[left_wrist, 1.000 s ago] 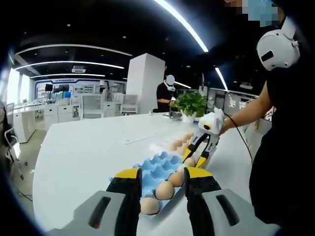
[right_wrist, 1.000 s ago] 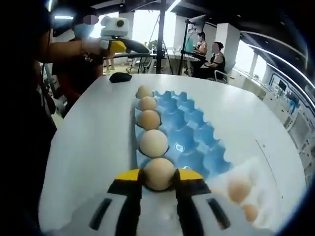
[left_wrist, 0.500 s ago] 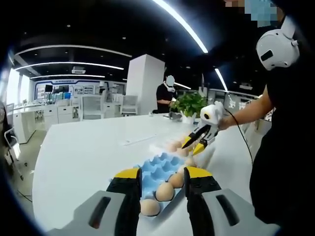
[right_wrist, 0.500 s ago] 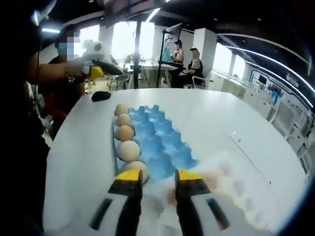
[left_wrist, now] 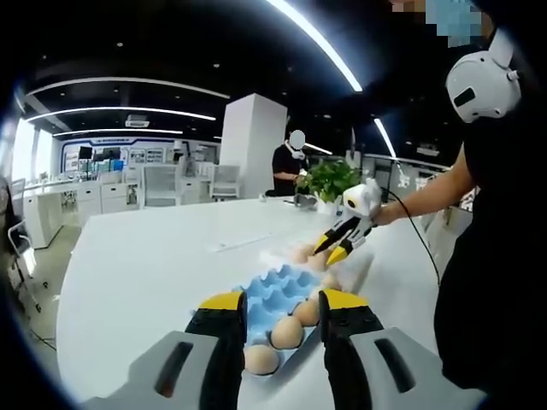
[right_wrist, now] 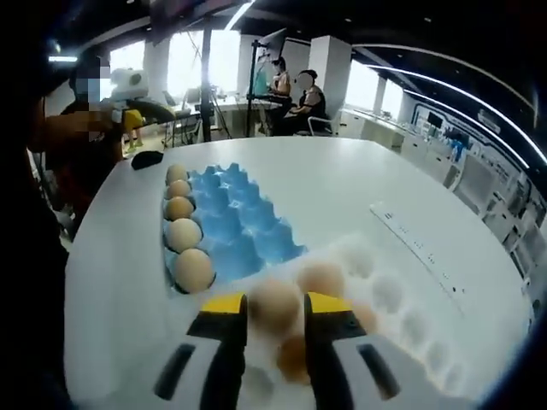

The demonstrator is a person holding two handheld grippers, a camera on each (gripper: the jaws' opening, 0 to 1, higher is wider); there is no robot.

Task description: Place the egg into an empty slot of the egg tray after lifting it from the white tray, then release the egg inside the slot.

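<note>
The blue egg tray lies on the white table, with five eggs filling the row along its near-left edge; the remaining slots are empty. The white tray lies just beside it, touching or nearly touching its end, and holds several eggs.

Right tongs: positioned over the white tray, jaws parted to about one egg's width. An egg lies between the jaw tips. Whether the jaws press on it or merely straddle it cannot be told from the right gripper view; the egg appears to rest in its pocket in the white tray. The right tongs also show in the left gripper view, tips pointed down at the white tray.

Left tongs: held above the near end of the egg tray, jaws wide apart, holding nothing.

Task status: the egg in question is at the pickup stage. It is not lifted. Remaining steps: close on the egg, lift it, carry it to an empty blue slot, set it in, let go.
</note>
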